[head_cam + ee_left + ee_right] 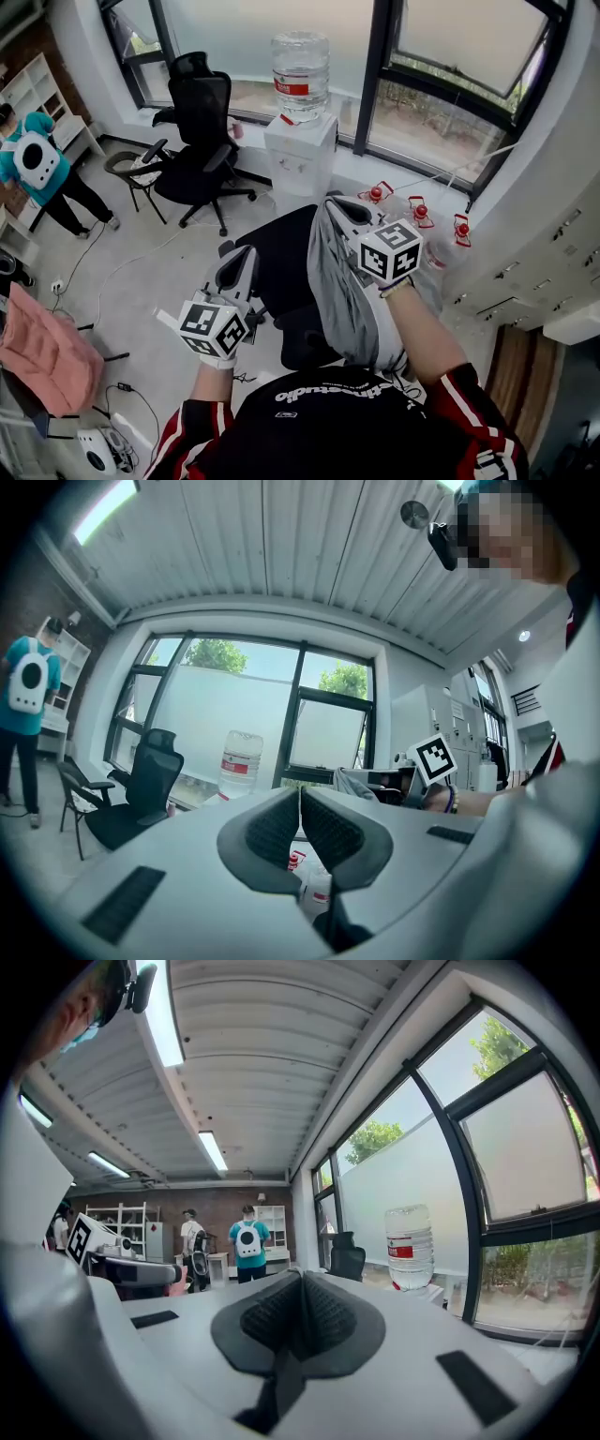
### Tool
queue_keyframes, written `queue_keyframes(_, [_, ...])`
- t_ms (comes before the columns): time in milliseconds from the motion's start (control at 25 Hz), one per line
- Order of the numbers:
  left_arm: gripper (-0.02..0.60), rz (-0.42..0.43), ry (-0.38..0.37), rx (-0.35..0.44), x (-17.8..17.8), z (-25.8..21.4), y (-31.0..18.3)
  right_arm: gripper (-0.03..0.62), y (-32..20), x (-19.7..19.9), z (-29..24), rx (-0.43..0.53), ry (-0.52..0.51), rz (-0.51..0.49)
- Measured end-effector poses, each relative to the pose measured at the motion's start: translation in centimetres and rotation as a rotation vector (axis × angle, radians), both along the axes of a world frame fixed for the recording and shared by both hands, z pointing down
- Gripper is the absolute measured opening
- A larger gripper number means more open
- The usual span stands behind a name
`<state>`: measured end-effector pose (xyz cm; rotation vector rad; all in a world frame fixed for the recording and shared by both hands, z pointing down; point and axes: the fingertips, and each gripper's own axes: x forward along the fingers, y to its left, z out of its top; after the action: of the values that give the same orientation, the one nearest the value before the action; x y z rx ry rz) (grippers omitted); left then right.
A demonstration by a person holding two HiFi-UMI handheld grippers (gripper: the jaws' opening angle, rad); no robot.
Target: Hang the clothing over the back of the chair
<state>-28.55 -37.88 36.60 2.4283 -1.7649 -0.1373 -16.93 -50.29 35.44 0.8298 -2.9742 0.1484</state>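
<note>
In the head view a grey garment hangs from the tip of my right gripper, draping down beside a black chair right below me. The right gripper view shows its pads pressed together, with a dark strip of cloth trailing down from between them. My left gripper hovers over the chair's left side, apart from the garment. Its pads meet at the tips with nothing between them. The left gripper view shows the right gripper carrying grey cloth.
A second black office chair and a white water dispenser stand by the window. Red-capped bottles lie on the floor at right. A person with a backpack stands far left. A pink garment lies at lower left.
</note>
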Motion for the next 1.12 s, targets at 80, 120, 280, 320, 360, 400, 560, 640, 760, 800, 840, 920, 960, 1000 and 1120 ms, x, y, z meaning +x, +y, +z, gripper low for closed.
queue_keyframes(80, [0.028, -0.013, 0.004, -0.001, -0.8, -0.1, -0.1, 0.021, -0.8, -0.8, -0.2, 0.006, 0.0, 0.002])
queue_keyframes(120, [0.028, -0.02, 0.006, -0.003, -1.1, -0.1, -0.1, 0.021, -1.2, -1.2, -0.4, 0.01, 0.0, 0.002])
queue_keyframes(280, [0.028, -0.033, 0.013, -0.004, -1.6, -0.4, 0.0, 0.023, -2.6, -2.2, -0.6, 0.017, 0.012, 0.005])
queue_keyframes(320, [0.028, -0.035, 0.014, -0.003, -1.7, -0.6, 0.0, 0.022, -2.9, -2.4, -0.6, 0.015, 0.011, 0.009])
queue_keyframes(360, [0.028, -0.037, 0.016, -0.004, -1.9, -0.7, -0.1, 0.021, -3.2, -2.6, -0.6, 0.013, 0.009, 0.014])
queue_keyframes(400, [0.028, -0.039, 0.018, -0.004, -2.1, -0.9, -0.2, 0.021, -3.5, -2.7, -0.6, 0.01, 0.007, 0.02])
queue_keyframes(560, [0.028, -0.035, 0.017, -0.002, -2.0, -1.9, -0.8, 0.021, -4.8, -2.9, -1.8, 0.028, -0.029, 0.038])
queue_keyframes(640, [0.028, -0.027, 0.014, 0.004, -1.6, -2.2, -1.1, 0.021, -5.6, -2.9, -2.9, 0.051, -0.057, 0.047])
queue_keyframes(760, [0.028, -0.017, 0.014, 0.009, -0.9, -1.9, -1.2, 0.021, -5.9, -2.8, -3.1, 0.063, -0.048, 0.056])
queue_keyframes(800, [0.028, -0.016, 0.016, 0.007, -0.8, -1.7, -1.2, 0.021, -5.8, -2.6, -2.8, 0.062, -0.044, 0.057])
queue_keyframes(840, [0.028, -0.015, 0.016, 0.002, -0.8, -1.4, -1.2, 0.022, -5.7, -2.4, -2.4, 0.057, -0.042, 0.057])
queue_keyframes(920, [0.028, -0.012, 0.015, -0.009, -0.6, -0.8, -1.2, 0.021, -5.4, -2.0, -1.7, 0.044, -0.032, 0.057])
queue_keyframes(960, [0.028, -0.012, 0.016, -0.013, -0.6, -0.5, -1.2, 0.021, -5.3, -1.8, -1.4, 0.038, -0.023, 0.055])
queue_keyframes(1000, [0.028, -0.012, 0.017, -0.017, -0.6, -0.3, -1.1, 0.021, -5.2, -1.7, -1.1, 0.033, -0.011, 0.052])
queue_keyframes(1120, [0.028, -0.004, 0.021, -0.026, -0.1, 0.3, -1.0, 0.023, -4.6, -1.1, -0.2, 0.023, 0.017, 0.045])
